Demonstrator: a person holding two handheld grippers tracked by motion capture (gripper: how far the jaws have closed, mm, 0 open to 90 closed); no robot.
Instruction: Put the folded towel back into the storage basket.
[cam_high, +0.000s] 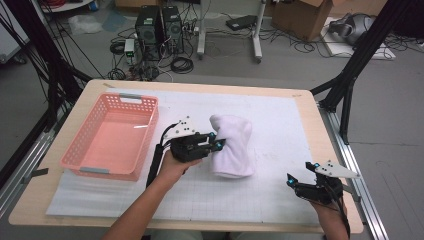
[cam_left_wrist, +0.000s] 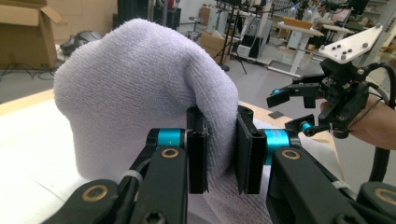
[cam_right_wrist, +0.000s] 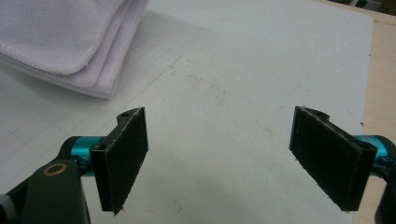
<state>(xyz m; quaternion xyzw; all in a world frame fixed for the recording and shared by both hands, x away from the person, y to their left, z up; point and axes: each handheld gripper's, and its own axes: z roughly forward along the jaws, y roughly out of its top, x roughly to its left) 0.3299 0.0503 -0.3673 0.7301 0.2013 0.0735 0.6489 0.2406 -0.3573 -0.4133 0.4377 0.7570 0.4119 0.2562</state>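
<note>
A: Where is the towel (cam_high: 231, 146) now?
B: It is near the middle of the table (cam_high: 300, 100), on the white mat (cam_high: 280, 130), a little closer to the far edge than to the near one. It is folded, and one part is raised up into a hump.
A: What does the left gripper (cam_high: 216, 141) do?
B: Its two pads are pressed on a thick fold of the towel, so the jaws are narrow, with cloth between them. The left gripper view shows this grip clearly (cam_left_wrist: 220, 156).
A: And the right gripper (cam_high: 298, 175)?
B: It is near the front right corner of the table, well apart from the towel. Its jaws stand wide, with nothing between them.
A: Anything else on the table?
B: A pink basket (cam_high: 112, 137) along the left edge, just beside the left hand (cam_high: 175, 165).
</note>
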